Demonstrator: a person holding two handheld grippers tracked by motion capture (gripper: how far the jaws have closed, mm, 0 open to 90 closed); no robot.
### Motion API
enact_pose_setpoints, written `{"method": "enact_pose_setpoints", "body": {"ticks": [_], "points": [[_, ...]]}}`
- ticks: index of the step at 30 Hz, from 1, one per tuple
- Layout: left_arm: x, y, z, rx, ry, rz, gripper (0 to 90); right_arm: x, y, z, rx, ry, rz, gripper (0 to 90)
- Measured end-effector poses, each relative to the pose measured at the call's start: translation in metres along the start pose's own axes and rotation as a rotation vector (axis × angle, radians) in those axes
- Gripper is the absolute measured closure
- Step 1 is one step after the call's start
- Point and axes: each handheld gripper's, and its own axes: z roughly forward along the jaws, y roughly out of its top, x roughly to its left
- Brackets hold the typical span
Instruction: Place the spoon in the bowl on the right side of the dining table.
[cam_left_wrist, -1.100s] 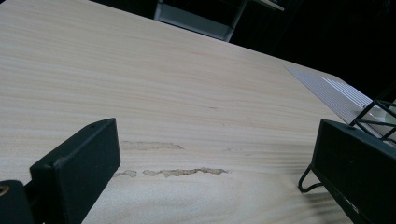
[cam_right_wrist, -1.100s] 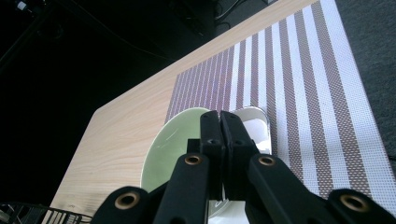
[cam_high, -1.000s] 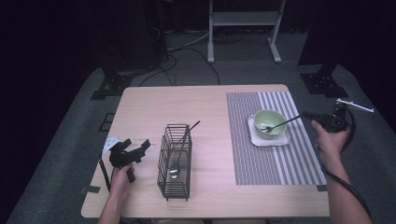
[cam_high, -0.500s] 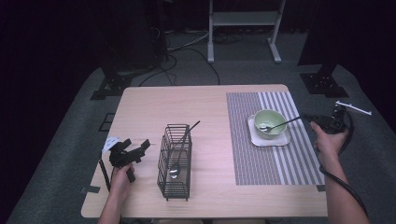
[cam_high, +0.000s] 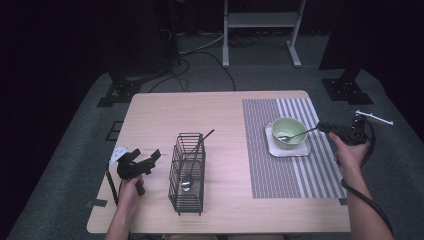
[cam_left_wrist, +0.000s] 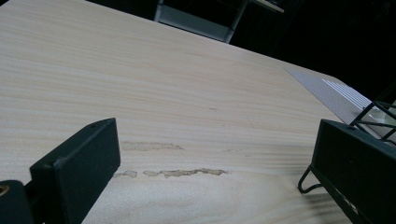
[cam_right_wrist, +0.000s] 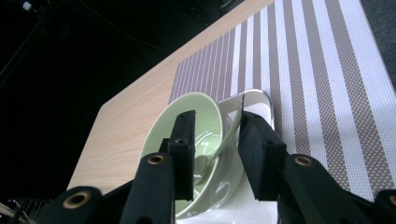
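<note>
In the right gripper view, the right gripper (cam_right_wrist: 215, 140) has its two black jaws parted by a narrow gap, and they have just been opening. The thin metal spoon (cam_right_wrist: 223, 140) runs up through that gap with its handle beside the inner face of one jaw; the pads do not press on it. The spoon's bowl lies inside the pale green round ceramic bowl (cam_right_wrist: 163, 135), and its handle leans out over the rim toward the gripper. The green bowl stands on a small white square plate (cam_right_wrist: 259, 100), which lies on the brown-and-white striped woven placemat (cam_right_wrist: 317, 70). From the high view, the right gripper (cam_high: 327, 128) is at the placemat's far right edge, with the spoon (cam_high: 297, 134) reaching from it into the green bowl (cam_high: 289, 132).

The left gripper (cam_left_wrist: 215, 163) has its jaws spread wide with nothing between them but bare light wooden table top (cam_left_wrist: 163, 84). Just beside one jaw in the left gripper view is the foot of the black wire cutlery basket (cam_left_wrist: 308, 179). The high view shows the left gripper (cam_high: 145, 162) near the table's left front, a little apart from the wire basket (cam_high: 177, 172), which stands upright and holds a second long-handled metal spoon (cam_high: 192, 165) leaning out of its top.
</note>
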Motion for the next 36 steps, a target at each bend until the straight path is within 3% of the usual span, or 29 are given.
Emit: {"method": "enact_pose_setpoints", "body": {"ticks": [18, 36], "points": [[0.0, 0.0, 0.0, -0.003, -0.001, 0.002, 0.1, -0.002, -0.019, 0.001, 0.041, 0.022, -0.008, 61.5], [-0.001, 0.0, 0.0, 0.0, 0.0, 0.008, 0.1, 0.005, -0.035, 0.0, 0.093, 0.033, -0.076, 53.9]]}}
